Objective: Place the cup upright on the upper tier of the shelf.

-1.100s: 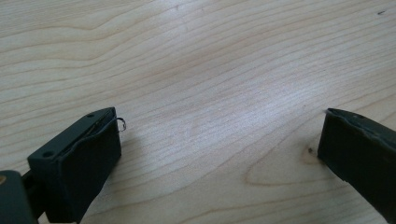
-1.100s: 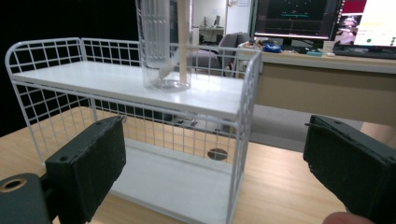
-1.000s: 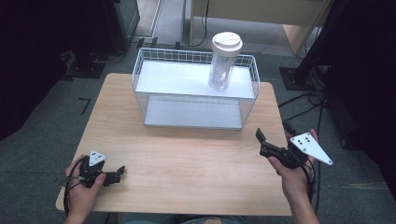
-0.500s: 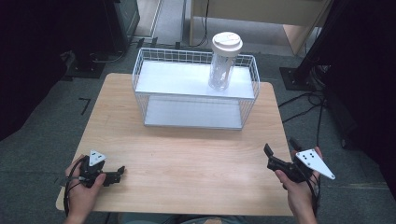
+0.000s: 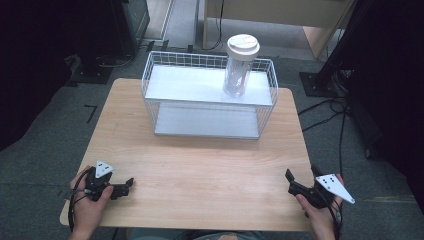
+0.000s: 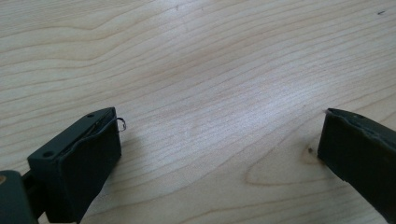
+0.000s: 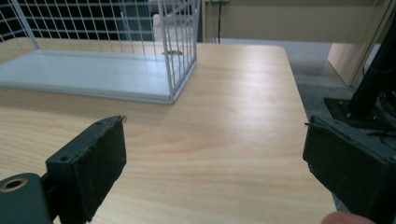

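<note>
- Left gripper (image 5: 127, 184): well in front of the basket (image 5: 209, 131), left of it, low over the worktop (image 5: 200, 170); jaws wide apart, empty.
- Cup (image 5: 239, 67): upright on the basket's upper shelf, right end.
- Right gripper (image 5: 289, 176): well in front of the basket, right of it; jaws wide apart, empty.
</note>
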The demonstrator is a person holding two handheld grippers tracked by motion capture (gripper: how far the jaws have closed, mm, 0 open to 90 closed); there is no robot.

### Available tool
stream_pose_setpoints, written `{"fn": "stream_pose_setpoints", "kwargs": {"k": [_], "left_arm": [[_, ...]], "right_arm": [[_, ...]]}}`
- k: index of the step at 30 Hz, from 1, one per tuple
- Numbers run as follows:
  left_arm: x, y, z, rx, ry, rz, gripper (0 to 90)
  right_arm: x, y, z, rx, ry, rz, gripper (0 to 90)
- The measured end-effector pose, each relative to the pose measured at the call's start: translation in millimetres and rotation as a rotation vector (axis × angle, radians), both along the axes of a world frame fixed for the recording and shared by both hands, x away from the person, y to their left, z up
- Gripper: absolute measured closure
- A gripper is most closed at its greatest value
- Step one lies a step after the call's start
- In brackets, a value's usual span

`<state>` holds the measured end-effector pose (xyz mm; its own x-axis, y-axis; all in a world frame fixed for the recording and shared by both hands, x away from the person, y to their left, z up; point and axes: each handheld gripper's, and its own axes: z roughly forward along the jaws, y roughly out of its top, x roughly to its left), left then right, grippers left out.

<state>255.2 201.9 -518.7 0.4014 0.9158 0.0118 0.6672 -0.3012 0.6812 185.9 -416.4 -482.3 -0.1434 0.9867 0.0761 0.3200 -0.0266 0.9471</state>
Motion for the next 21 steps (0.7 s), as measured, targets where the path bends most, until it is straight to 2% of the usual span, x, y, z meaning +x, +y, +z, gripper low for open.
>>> {"fn": "stream_pose_setpoints", "kwargs": {"k": [6,7,9,12,13,16,19,21], "left_arm": [[0.0,0.0,0.0,0.000,0.000,0.000,0.0],[0.0,0.0,0.0,0.000,0.000,0.000,0.0],[0.0,0.1,0.1,0.001,0.001,-0.001,0.0],[0.0,0.0,0.0,0.000,0.000,0.000,0.0],[0.1,-0.2,0.0,0.000,0.001,0.001,0.0],[0.4,-0.5,0.0,0.000,-0.001,0.001,0.0],[0.4,-0.5,0.0,0.000,0.000,0.000,0.0],[0.4,-0.5,0.0,0.000,0.000,0.000,0.0]], "right_arm": [[-2.4,-4.8,-16.1,0.012,0.053,-0.017,6.9],[-1.4,-4.7,-22.3,0.000,0.101,-0.031,7.3],[-0.6,-4.4,-25.0,-0.008,0.116,-0.034,7.4],[0.9,-0.6,-37.2,-0.032,0.195,-0.021,8.0],[1.3,0.5,-37.6,-0.042,0.218,-0.020,8.1],[0.9,1.5,-37.6,-0.055,0.215,-0.016,8.2],[1.3,2.9,-38.7,-0.079,0.268,-0.025,8.2],[2.5,4.3,-39.8,-0.112,0.319,-0.037,9.4]]}}
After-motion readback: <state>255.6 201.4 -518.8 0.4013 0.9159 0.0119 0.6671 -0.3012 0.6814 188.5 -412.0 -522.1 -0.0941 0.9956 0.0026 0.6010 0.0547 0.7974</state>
